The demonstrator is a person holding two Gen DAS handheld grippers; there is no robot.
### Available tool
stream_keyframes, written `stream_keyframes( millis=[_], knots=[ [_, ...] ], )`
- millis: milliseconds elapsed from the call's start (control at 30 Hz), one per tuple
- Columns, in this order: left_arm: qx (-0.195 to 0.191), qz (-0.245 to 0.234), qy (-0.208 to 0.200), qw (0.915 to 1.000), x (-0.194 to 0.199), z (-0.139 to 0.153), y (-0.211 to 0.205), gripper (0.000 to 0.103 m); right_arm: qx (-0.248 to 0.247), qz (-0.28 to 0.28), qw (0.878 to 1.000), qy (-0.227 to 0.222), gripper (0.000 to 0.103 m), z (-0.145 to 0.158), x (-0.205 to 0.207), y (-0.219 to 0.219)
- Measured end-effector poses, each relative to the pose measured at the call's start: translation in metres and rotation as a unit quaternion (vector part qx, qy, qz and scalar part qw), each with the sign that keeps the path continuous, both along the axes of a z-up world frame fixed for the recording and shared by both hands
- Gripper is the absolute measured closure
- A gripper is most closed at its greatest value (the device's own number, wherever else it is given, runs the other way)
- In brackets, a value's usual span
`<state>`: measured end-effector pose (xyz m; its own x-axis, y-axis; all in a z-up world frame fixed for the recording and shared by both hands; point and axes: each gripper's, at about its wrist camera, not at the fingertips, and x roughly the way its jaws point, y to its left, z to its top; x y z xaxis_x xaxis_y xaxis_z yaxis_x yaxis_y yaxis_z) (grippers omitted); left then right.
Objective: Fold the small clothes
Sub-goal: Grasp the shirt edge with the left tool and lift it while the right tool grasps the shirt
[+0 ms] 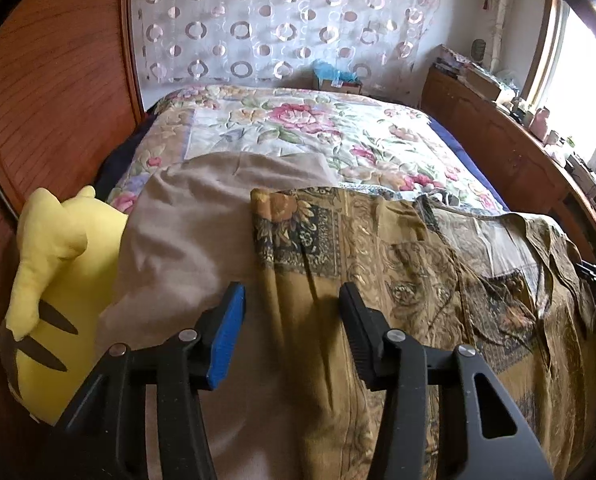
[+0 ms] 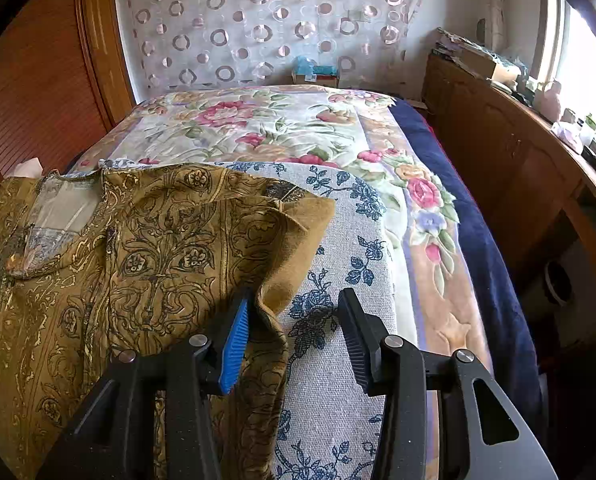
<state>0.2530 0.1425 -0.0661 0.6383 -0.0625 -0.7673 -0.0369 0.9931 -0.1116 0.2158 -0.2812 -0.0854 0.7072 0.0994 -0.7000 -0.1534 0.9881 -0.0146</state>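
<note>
A thin ochre paisley top lies rumpled across the bed's near edge (partly over beige cloth). The left claw and right claw gape, pinching nothing.

A home bedroom: a bed under a floral quilt, wooden wardrobe, curtained window.

The left hand-held gripper, black with one blue ribbed pad and one black pad, points steeply downward, its jaws standing partly apart and pressing on nothing. The matching right hand-held gripper tilts down likewise, jaws also partly apart, unclamped.
</note>
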Motion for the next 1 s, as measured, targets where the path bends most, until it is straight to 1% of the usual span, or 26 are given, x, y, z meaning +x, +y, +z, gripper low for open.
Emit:
stream_keyframes(
  millis=[100,133,167,200,267,300,433,533,667,767,833,967,1000],
  knots=[
    [-0.003,-0.003,0.004,1.0000,0.004,-0.003,0.002,0.053,0.000,0.000,1.000,0.000,0.058,0.000,0.000,0.000],
    [-0.003,-0.005,0.002,1.0000,0.004,-0.004,0.001,0.056,0.000,0.000,1.000,0.000,0.058,0.000,0.000,0.000],
    [-0.004,-0.010,0.001,0.9999,0.003,-0.003,0.000,0.068,0.000,0.000,1.000,0.000,0.058,0.000,0.000,0.000],
    [-0.006,-0.014,0.001,0.9999,0.001,-0.003,0.000,0.074,0.000,0.000,1.000,0.000,0.058,0.000,0.000,0.000],
    [-0.008,-0.027,-0.008,0.9996,-0.004,0.001,-0.004,0.094,0.000,0.000,1.000,0.000,0.058,0.000,0.000,0.000],
    [0.001,-0.031,-0.018,0.9994,-0.009,0.004,-0.007,0.096,0.000,0.000,1.000,0.000,0.058,0.000,0.000,0.000],
    [0.014,-0.063,-0.049,0.9967,-0.035,0.019,-0.026,0.099,-0.003,-0.006,1.000,0.000,0.054,0.000,0.000,-0.001],
    [0.028,-0.092,-0.073,0.9927,-0.061,0.030,-0.047,0.100,-0.002,-0.005,1.000,0.001,0.054,0.001,0.001,-0.002],
    [0.018,-0.111,-0.091,0.9894,-0.084,0.038,-0.058,0.100,-0.001,-0.005,1.000,0.001,0.054,0.001,0.001,-0.003],
    [-0.001,-0.116,-0.107,0.9875,-0.102,0.042,-0.065,0.100,0.002,-0.006,1.000,0.002,0.054,0.001,0.003,-0.003],
    [0.006,-0.118,-0.114,0.9864,-0.112,0.045,-0.073,0.100,0.000,-0.008,1.000,0.002,0.054,0.001,0.004,-0.002],
    [0.008,-0.117,-0.123,0.9855,-0.127,0.050,-0.083,0.100,-0.001,-0.005,1.000,0.006,0.054,0.002,0.007,-0.003],
    [0.014,-0.116,-0.126,0.9851,-0.131,0.052,-0.085,0.100,-0.003,-0.004,1.000,0.008,0.054,0.002,0.008,-0.002]
  ],
)
